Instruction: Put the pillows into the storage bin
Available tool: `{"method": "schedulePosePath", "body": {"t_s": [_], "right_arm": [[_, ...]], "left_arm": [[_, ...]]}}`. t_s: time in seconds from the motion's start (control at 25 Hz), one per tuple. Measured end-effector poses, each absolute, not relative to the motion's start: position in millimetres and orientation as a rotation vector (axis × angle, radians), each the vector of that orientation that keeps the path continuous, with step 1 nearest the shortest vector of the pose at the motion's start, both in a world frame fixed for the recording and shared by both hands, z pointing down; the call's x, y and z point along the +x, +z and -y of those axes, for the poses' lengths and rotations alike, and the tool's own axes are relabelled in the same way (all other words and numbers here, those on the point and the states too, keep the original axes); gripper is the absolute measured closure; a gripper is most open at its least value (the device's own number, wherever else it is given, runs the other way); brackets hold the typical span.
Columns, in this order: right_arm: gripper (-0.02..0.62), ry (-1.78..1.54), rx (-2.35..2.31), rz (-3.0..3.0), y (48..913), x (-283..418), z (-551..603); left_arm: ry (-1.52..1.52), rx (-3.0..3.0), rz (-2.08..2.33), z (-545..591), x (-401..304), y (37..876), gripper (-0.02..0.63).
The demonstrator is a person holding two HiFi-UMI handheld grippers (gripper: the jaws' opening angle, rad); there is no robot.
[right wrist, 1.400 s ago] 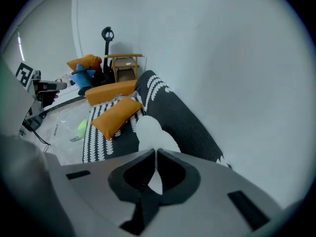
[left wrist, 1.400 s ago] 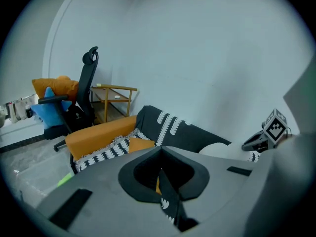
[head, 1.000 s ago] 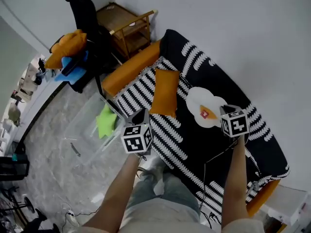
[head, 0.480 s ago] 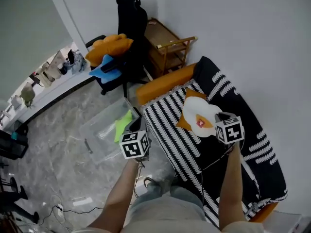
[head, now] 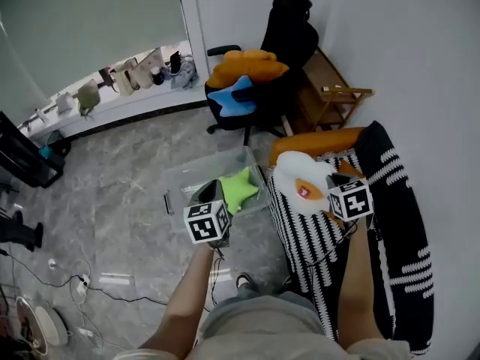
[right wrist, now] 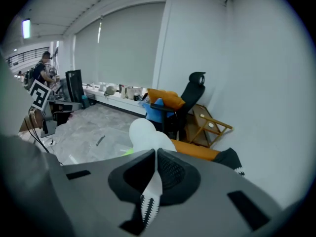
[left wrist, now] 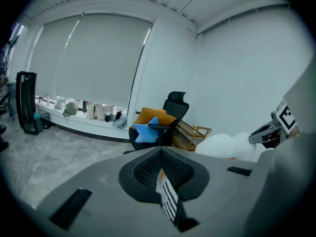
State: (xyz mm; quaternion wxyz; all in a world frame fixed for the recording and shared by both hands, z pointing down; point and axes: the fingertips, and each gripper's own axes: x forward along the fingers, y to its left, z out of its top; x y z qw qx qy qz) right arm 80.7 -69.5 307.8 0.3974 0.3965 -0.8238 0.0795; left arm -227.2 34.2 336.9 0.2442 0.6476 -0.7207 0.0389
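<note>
Swung toward the centre-frame bin (head: 177,178), the white pillow (head: 298,178) sits clamped in the right gripper (right wrist: 155,151); the left gripper (left wrist: 161,149) is closed, empty

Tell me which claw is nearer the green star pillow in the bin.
Left. The left claw hangs just beside the green star pillow, over the clear bin's near side. The right claw is farther off, by the sofa's edge, shut on the white pillow.

Star pillow (head: 238,189) in bin (head: 186,189); sofa (head: 391,223) right, chair (head: 289,30) behind.
</note>
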Motion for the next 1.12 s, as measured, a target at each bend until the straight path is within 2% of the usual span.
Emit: {"method": "schedulePosePath", "body": {"t_s": [0.32, 0.56, 0.84, 1.12], "right_arm": [[0.583, 0.081, 0.747, 2.183, 320.9, -91.6, 53.4], [0.583, 0.039, 0.564, 2.219, 348.6, -201.6, 44.9], [0.583, 0.061, 0.383, 2.182, 441.3, -315.4, 40.0], [0.583, 0.148, 0.244, 2.115, 540.0, -390.9, 32.9]], "left_arm": [[0.048, 1.491, 2.149, -125.4, -360.3, 351.5, 0.603], [-0.006, 1.27, 2.234, -178.2, -428.2, 374.5, 0.603], [-0.005, 1.009, 2.262, -220.4, -486.8, 436.4, 0.603], [-0.009, 0.849, 2.219, -224.9, -522.8, 507.0, 0.603]]}}
